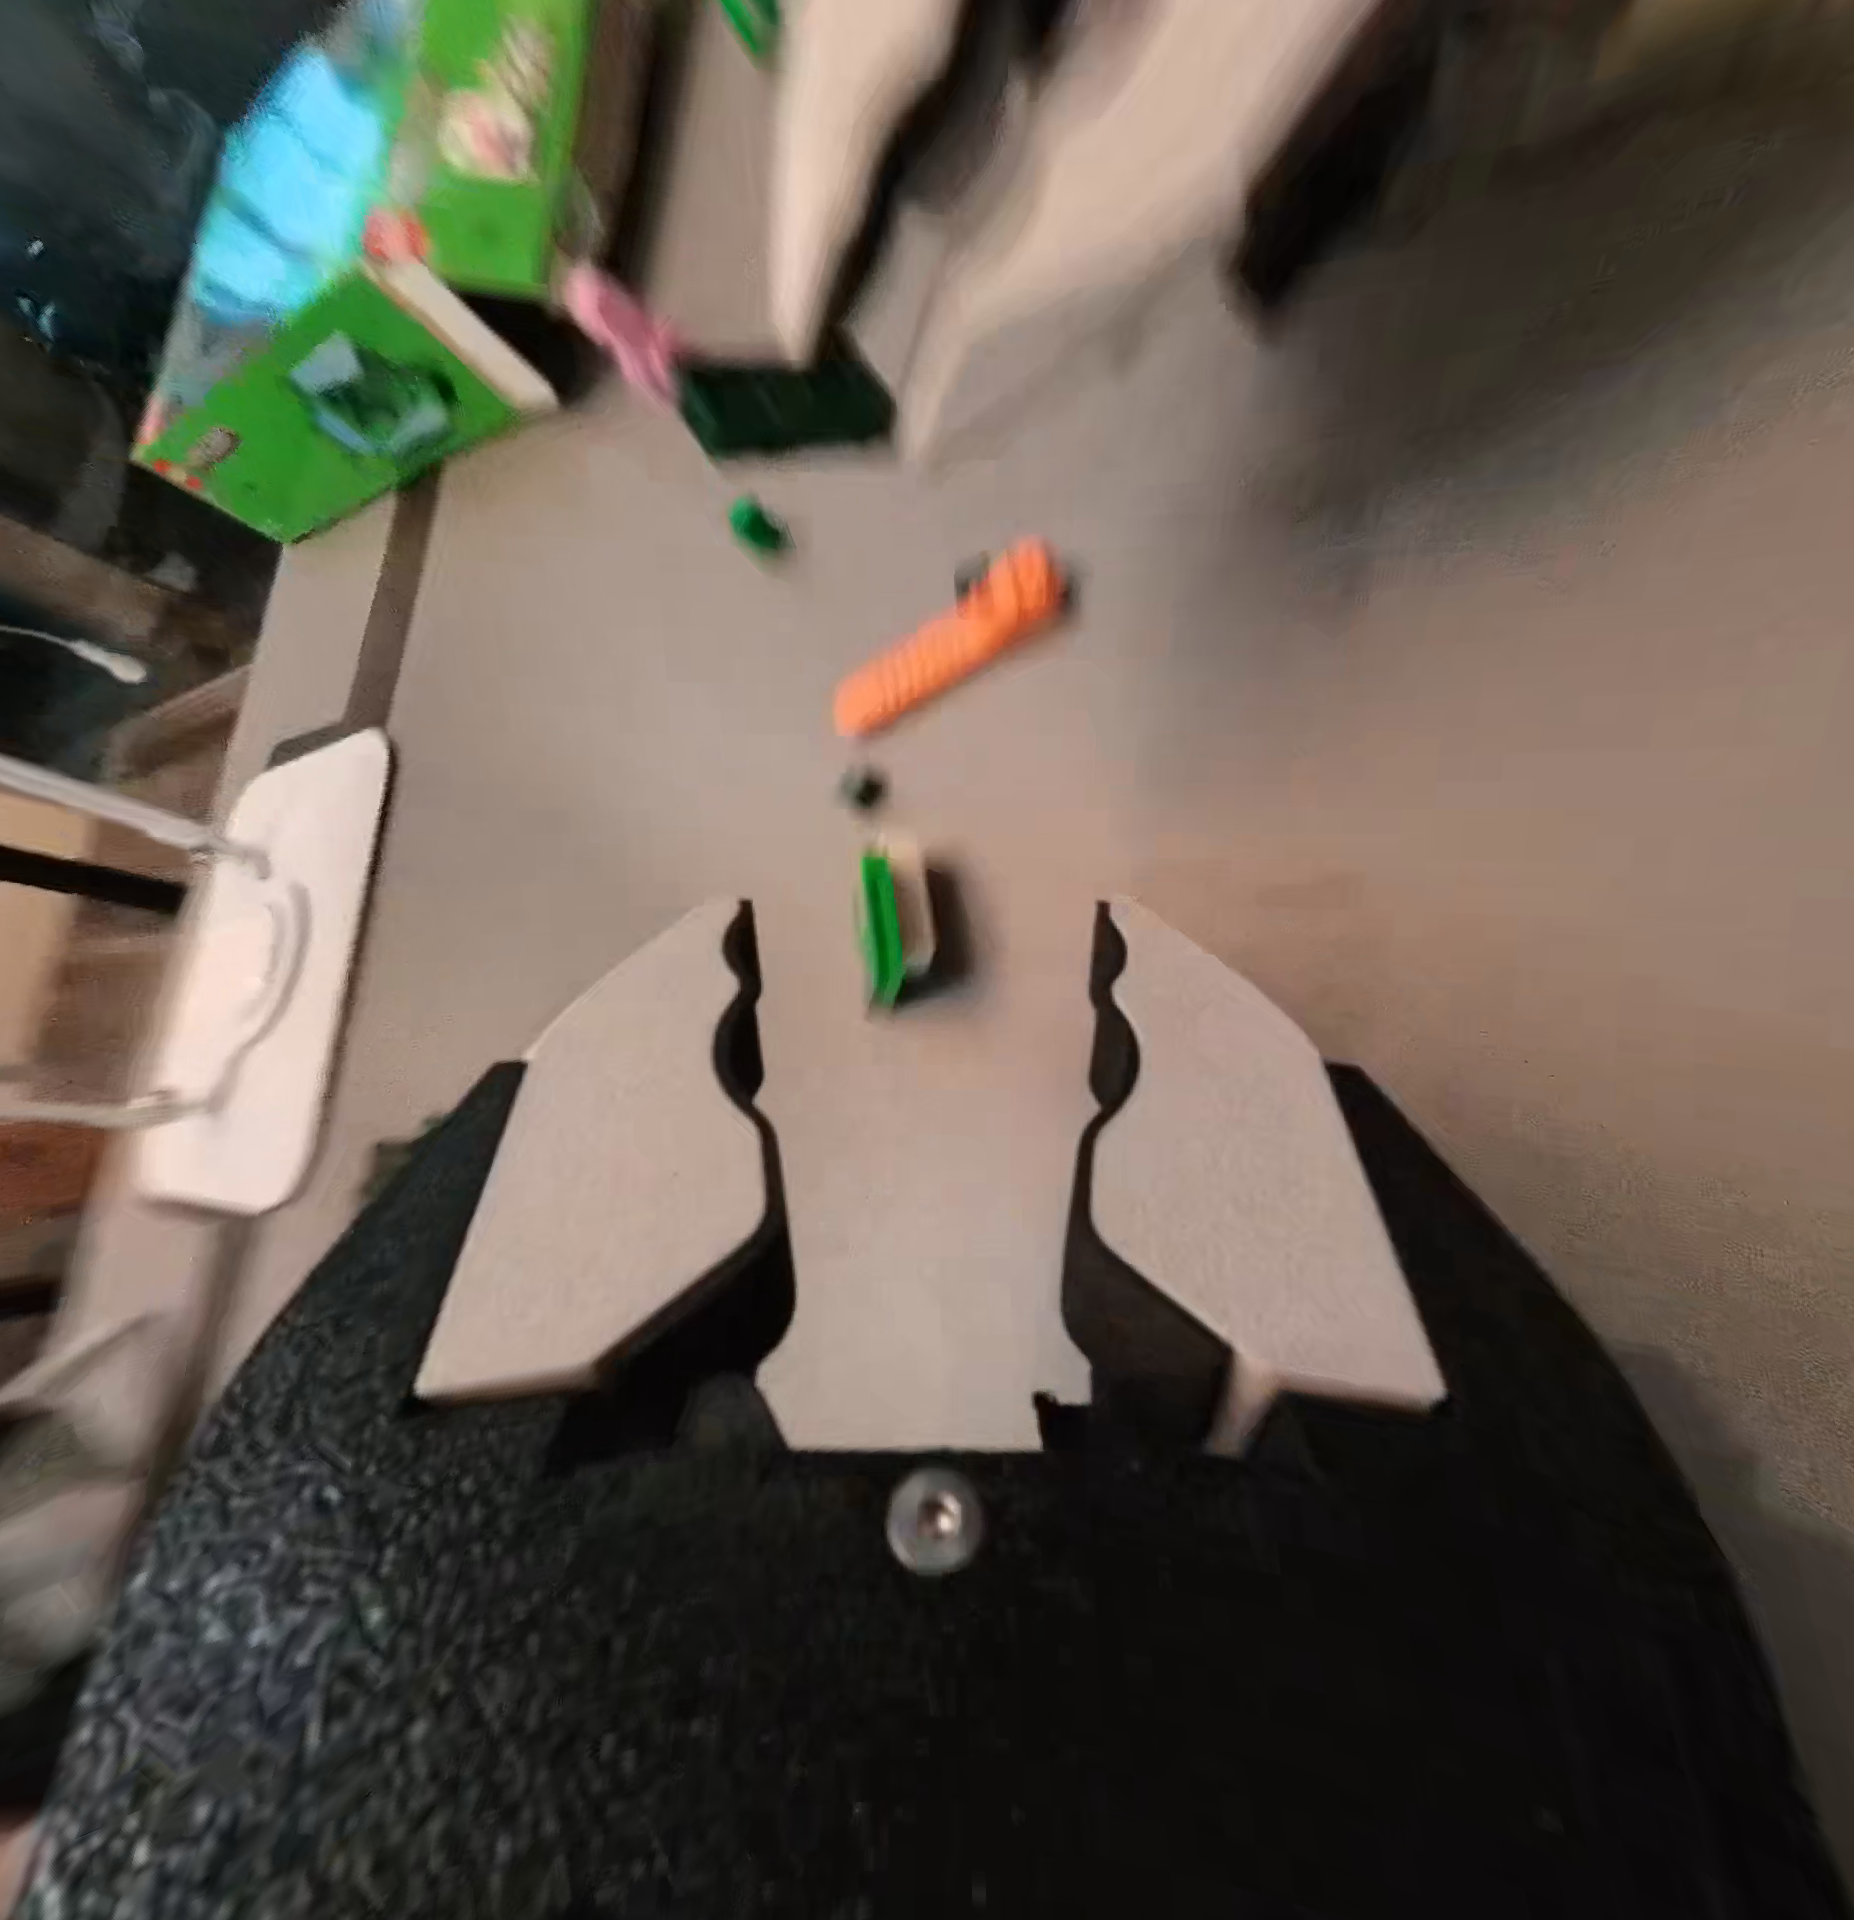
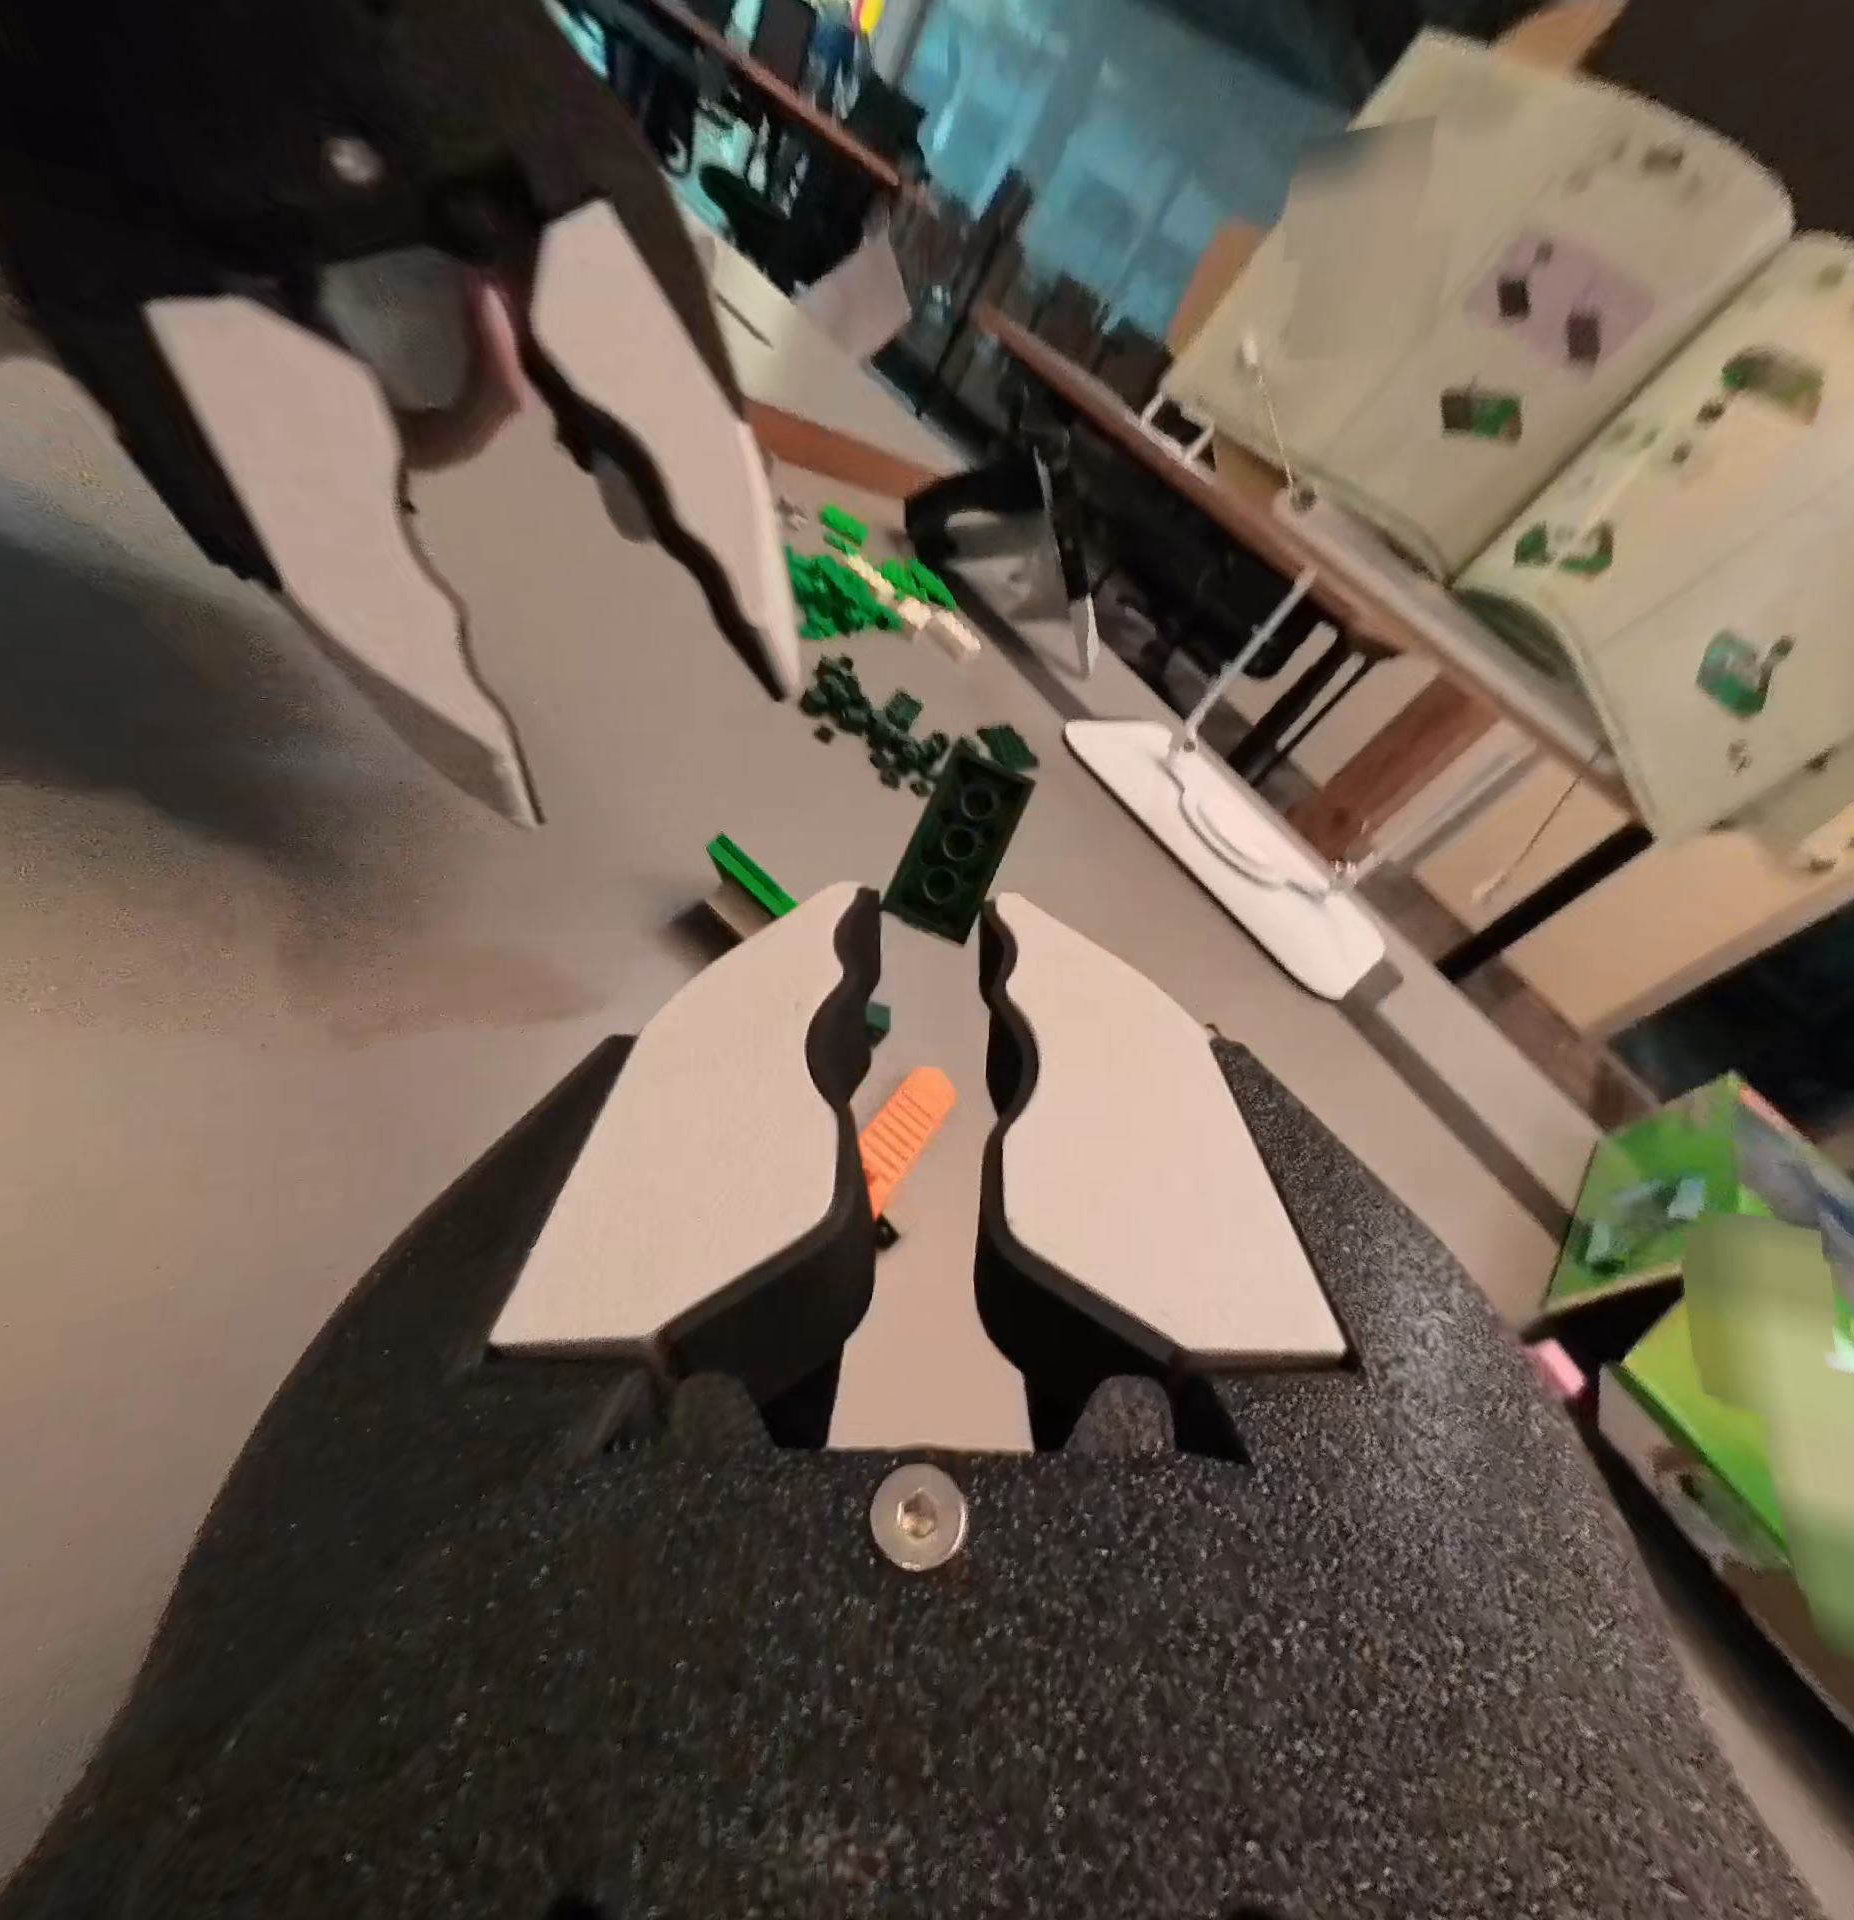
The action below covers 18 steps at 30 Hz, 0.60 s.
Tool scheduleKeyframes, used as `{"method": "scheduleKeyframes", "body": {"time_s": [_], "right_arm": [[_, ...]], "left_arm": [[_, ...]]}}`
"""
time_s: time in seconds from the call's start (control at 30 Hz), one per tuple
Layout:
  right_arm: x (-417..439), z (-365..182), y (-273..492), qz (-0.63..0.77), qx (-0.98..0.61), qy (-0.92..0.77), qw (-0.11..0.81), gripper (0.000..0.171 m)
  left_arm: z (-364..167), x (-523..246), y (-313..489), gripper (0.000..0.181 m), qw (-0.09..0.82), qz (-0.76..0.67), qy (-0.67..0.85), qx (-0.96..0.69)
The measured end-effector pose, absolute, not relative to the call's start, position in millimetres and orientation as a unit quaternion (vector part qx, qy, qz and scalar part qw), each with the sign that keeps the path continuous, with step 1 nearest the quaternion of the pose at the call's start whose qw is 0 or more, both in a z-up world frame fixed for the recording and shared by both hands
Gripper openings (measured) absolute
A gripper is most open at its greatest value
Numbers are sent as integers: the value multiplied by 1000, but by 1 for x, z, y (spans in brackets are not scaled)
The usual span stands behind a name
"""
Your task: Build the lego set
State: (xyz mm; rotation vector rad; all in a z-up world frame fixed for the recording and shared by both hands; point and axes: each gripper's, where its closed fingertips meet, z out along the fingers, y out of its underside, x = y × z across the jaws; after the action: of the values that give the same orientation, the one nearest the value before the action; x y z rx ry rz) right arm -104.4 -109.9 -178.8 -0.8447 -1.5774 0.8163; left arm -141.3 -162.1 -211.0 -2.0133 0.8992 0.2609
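My right gripper is shut on the lower end of a dark green 2x4 brick and holds it tilted above the grey table. The same brick shows blurred at the far end of the left wrist view. My left gripper is open, and a small green, white and black assembly lies on the table between its tips. That assembly also shows in the right wrist view, with the open left gripper hovering above it. An orange brick separator lies beyond it.
Loose bright green and dark green pieces lie in piles farther back. A white stand base holds an open instruction booklet. A green box sits at the table edge, with a pink piece and a small green brick nearby.
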Motion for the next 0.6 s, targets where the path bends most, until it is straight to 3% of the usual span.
{"method": "scheduleKeyframes", "body": {"time_s": [0.13,0.23,0.47,0.6], "right_arm": [[-102,-177,-123,350,-313,-680,563,18],[-101,-176,-125,345,-301,-679,575,18],[-102,-180,-127,320,-282,-693,581,18],[-102,-187,-130,322,-297,-708,554,18]], "left_arm": [[-153,-105,-140,58,608,-110,198,-761],[-153,-99,-131,50,593,-216,141,-763],[-161,-105,-125,11,594,-196,134,-768],[-170,-106,-127,10,572,-203,143,-782]]}}
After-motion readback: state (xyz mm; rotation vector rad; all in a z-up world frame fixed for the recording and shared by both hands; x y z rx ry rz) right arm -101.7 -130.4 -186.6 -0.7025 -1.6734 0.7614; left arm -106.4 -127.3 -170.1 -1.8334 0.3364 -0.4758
